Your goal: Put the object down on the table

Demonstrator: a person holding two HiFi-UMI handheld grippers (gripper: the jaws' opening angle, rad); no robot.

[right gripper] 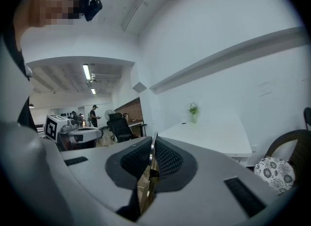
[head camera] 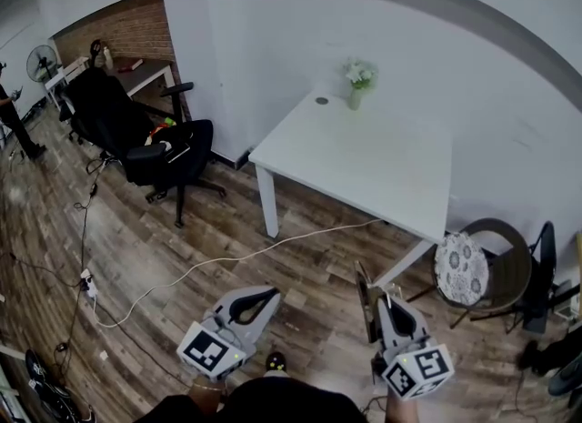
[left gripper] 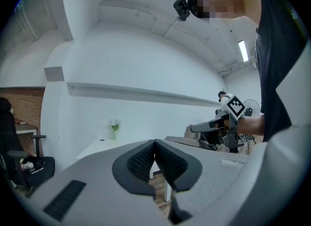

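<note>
Thin flat panel [right gripper: 147,183], seen edge-on, is clamped between the right gripper's [right gripper: 154,141] ribbed black pads. The left gripper's [left gripper: 155,146] pads are pressed together, empty. A white rectangular table [head camera: 364,162] is set far.

A vase of flowers [head camera: 356,85] stands at the far edge of the worktop [head camera: 382,171], with a black office chair [head camera: 155,144] and a white cable [head camera: 232,262] on the wooden floor [head camera: 136,239].

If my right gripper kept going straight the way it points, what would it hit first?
Probably the white table: the right gripper, shut on a thin flat object, aims at its near end. Depth is hard to judge.
</note>
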